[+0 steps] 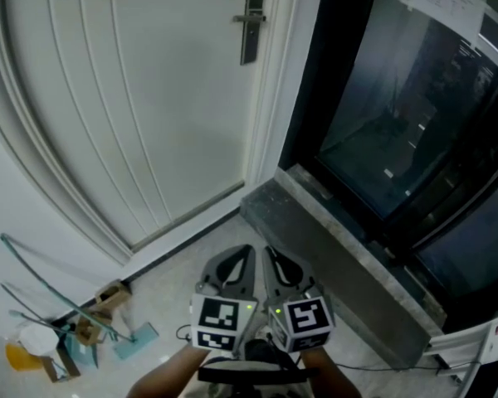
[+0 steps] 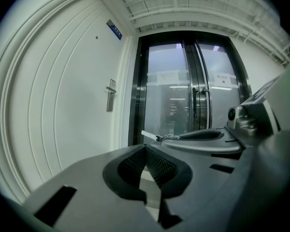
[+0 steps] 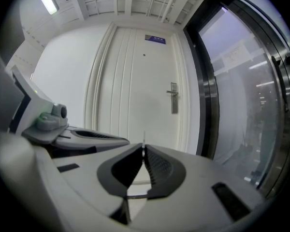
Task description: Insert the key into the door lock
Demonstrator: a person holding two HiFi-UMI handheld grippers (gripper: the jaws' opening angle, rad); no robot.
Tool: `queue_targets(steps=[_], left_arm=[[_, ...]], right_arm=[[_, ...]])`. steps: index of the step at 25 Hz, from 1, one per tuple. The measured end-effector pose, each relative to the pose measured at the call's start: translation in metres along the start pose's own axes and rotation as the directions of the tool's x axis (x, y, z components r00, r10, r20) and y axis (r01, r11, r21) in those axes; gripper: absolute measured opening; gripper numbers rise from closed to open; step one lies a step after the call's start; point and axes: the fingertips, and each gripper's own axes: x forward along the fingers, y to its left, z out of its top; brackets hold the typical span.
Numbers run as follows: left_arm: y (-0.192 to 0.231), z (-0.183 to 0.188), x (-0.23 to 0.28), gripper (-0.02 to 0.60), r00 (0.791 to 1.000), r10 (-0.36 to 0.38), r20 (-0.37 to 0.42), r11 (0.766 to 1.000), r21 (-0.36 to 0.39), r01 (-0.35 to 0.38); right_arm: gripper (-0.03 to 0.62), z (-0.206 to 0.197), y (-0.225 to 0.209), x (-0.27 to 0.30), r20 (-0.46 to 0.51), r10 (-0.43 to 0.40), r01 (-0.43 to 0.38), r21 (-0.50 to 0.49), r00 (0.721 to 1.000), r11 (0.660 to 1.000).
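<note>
Fingers (image 3: 157, 167) of the right gripper (image 3: 143, 148) are pinched together on a thin silver metal key (image 3: 144, 137). The blade pokes out past the tips. It shows edge-on in the right gripper view, and flat and pale in the left gripper view, with a small key ring (image 2: 170, 137) at the pinch. Left gripper (image 2: 145, 149): jaws pressed together, nothing between them. It sits just beside the right one, on its left, both low and near.

Target is the dark metal door lock (image 1: 251, 21), an upright plate and lever on the right edge of the tall white panelled door (image 1: 149, 106). It is far from both grippers and well apart from the key tip. The keyhole is too small to make out. Right of the door are dark glass double doors (image 1: 415, 131) behind a grey stone sill (image 1: 340, 251). Loose clutter (image 1: 75, 330) lies low at the near left, out of the way.

Step in hand, as I judge it: approach. The key is gripped but not yet carried to the lock, and insertion has not begun.

Next move calls for:
- carrying the right gripper forward and up to the plate
- finding the keyhole
- turning the blade to match the slot
- squaring the tip to the slot before pushing

The grip looks narrow, at the key's head only, so a skewed push could twist the blade in the pads. The left gripper has no evident job and is best kept clear.
</note>
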Motion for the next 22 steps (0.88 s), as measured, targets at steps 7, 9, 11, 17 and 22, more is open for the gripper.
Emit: queue_targets(steps=[7, 9, 11, 17, 22], left_arm=[[0.012, 0.0, 0.028, 0.003, 1.0, 0.018, -0.002, 1.0, 0.02, -0.018], [0.014, 0.002, 0.041, 0.003, 1.0, 0.023, -0.003, 0.999, 0.025, -0.023], [0.014, 0.005, 0.056, 0.003, 1.0, 0.026, -0.005, 0.999, 0.027, -0.026], [0.013, 0.019, 0.11, 0.003, 0.999, 0.034, -0.016, 0.999, 0.032, -0.033], [0.005, 0.029, 0.152, 0.003, 0.999, 0.045, -0.021, 0.998, 0.04, -0.044]], right_arm=[[0.018, 0.002, -0.018, 0.024, 0.03, 0.018, -0.018, 0.013, 0.999, 1.0], [0.018, 0.003, -0.027, 0.032, 0.032, 0.024, -0.024, 0.01, 0.999, 1.0], [0.018, 0.004, -0.039, 0.041, 0.032, 0.029, -0.03, 0.01, 0.999, 1.0], [0.018, 0.011, -0.085, 0.07, 0.036, 0.05, -0.05, 0.008, 0.998, 0.999], [0.018, 0.016, -0.126, 0.086, 0.041, 0.063, -0.064, 0.014, 0.997, 0.998]])
